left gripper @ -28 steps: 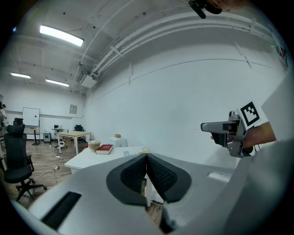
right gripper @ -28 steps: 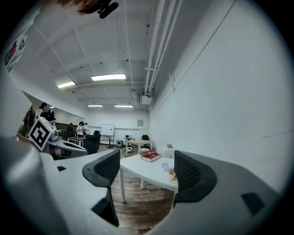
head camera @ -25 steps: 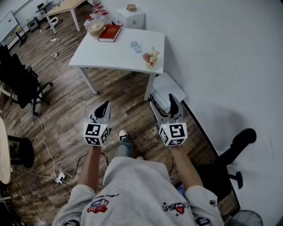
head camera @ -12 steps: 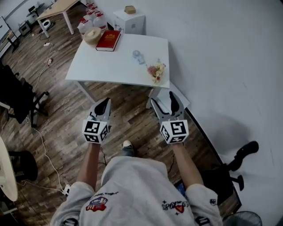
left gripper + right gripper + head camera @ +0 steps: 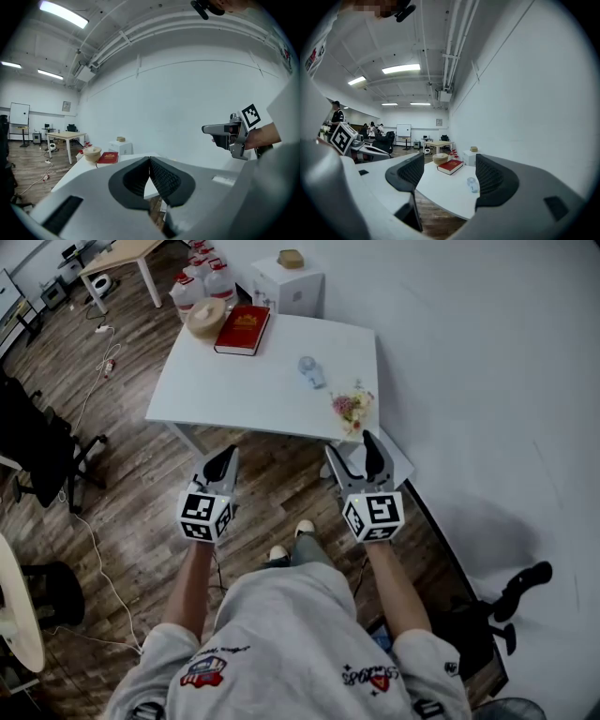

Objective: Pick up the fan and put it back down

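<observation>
Since the earlier frames: table (image 5: 234,381) has slid down-frame and looks bigger, with its near edge now just above the gripper tips. Subject has walked toward it, both grippers carried fwd together. Step in hand (judged): approach; fan not yet reached.

Nearest: subject's shoe (image 5: 305,528), mid-frame on the wood floor. Left gripper (image 5: 223,457), centre-left: jaws together, nothing in them. Right gripper (image 5: 352,448), centre-right: jaws wide apart, have just been closing a little, nothing btwn them. Its own view shows only table top thru the gap.

Next out: flower bunch (image 5: 352,409) at the table's near right corner, just above the right gripper tips. Then the fan (image 5: 310,371), taken to be the small pale-blue item upper centre, alone on bare top; pose too small to tell. It is well apart from the red book (image 5: 243,329) and round lidded bowl (image 5: 206,317) at the far left edge.

To do well (judgement): right gripper is open and lined up, so use it. Come in left of the flowers to avoid brushing them, straddle the fan, close gently. Item looks small and light, prob. tips easily. Lift straight, set down on same spot.
</observation>
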